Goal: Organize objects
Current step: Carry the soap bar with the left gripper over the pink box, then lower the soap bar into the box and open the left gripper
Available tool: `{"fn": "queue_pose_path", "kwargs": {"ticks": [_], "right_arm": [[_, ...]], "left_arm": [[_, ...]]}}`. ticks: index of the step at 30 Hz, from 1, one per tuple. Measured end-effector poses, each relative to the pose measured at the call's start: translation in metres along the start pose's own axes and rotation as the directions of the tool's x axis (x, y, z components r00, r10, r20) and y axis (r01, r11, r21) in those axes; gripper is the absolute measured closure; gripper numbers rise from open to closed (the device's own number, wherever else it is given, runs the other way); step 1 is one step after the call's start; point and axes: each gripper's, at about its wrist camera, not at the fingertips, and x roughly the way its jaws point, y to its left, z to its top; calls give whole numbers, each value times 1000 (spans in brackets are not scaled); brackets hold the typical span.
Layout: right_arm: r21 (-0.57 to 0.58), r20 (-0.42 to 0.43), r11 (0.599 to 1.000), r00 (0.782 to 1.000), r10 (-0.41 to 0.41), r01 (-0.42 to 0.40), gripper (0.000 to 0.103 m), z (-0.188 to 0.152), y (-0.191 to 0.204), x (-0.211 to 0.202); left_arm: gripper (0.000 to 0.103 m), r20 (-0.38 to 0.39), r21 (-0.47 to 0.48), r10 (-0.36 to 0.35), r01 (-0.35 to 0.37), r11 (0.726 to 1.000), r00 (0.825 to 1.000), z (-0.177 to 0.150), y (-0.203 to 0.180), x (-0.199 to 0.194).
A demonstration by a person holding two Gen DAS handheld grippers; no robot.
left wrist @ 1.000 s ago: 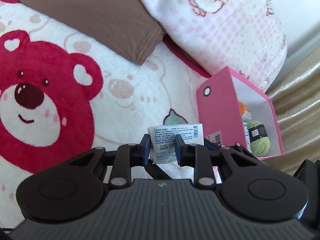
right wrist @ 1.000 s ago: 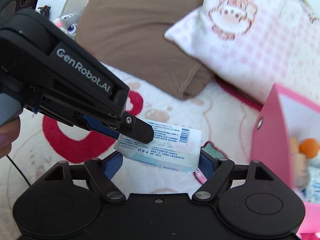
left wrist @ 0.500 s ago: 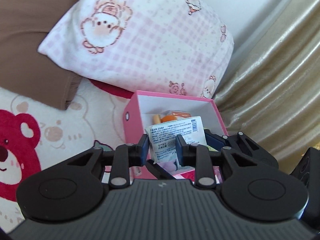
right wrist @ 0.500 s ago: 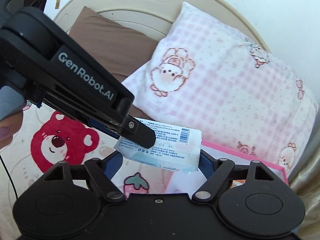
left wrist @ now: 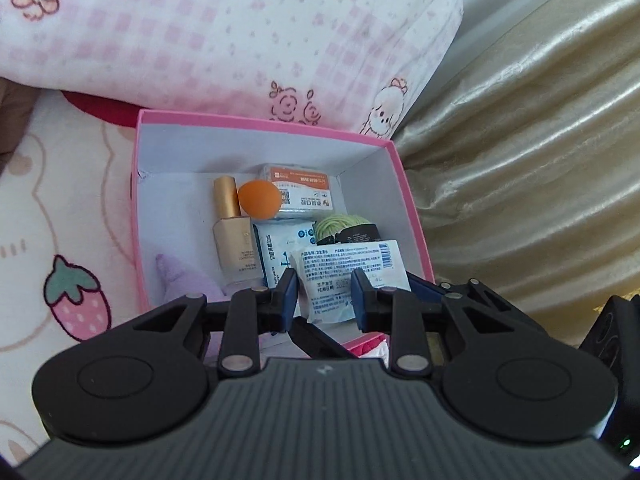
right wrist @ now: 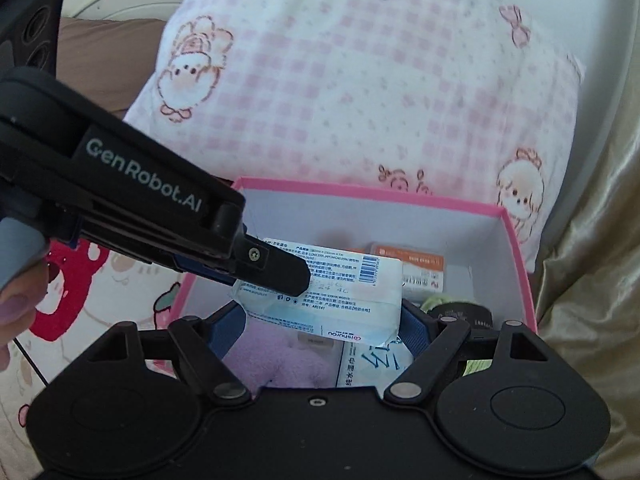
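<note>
A white wet-wipe packet (left wrist: 346,270) with blue print is held by both grippers over the open pink box (left wrist: 264,122). My left gripper (left wrist: 325,294) is shut on one end of the packet. My right gripper (right wrist: 322,314) is shut on the packet (right wrist: 344,292) across its length, with the left gripper's finger (right wrist: 280,276) lying over it. The box (right wrist: 516,240) holds a gold-capped bottle (left wrist: 234,236), an orange ball (left wrist: 259,199), an orange-labelled packet (left wrist: 300,190), green yarn (left wrist: 340,226), another wipe packet (left wrist: 280,246) and a purple plush (left wrist: 184,280).
A pink checked pillow (left wrist: 240,40) lies behind the box, a brown pillow (right wrist: 104,60) to its left. A shiny beige curtain (left wrist: 540,160) hangs close on the right. The box stands on a bear-and-strawberry print blanket (left wrist: 60,240).
Both grippers have carried the packet from over the blanket toward the pink box; it now hangs low over the box's open top, with the contents in full view.
</note>
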Motion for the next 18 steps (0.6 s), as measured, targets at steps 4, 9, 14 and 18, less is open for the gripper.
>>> {"fn": "queue_pose_path", "kwargs": {"ticks": [4, 9, 14, 18], "right_arm": [[23, -74, 1000, 997, 11, -9, 18, 6, -17, 26], [-38, -110, 999, 994, -15, 11, 18, 5, -27, 55], [-114, -154, 993, 987, -40, 22, 18, 2, -30, 78], [-111, -186, 993, 982, -45, 25, 18, 1, -37, 91]], "left_arm": [[77, -16, -42, 1, -1, 999, 1000, 8, 8, 31], [76, -50, -103, -26, 21, 994, 998, 17, 25, 63], [76, -69, -128, -20, 11, 992, 997, 17, 34, 87], [76, -76, -118, 16, -25, 993, 997, 18, 34, 98]]}}
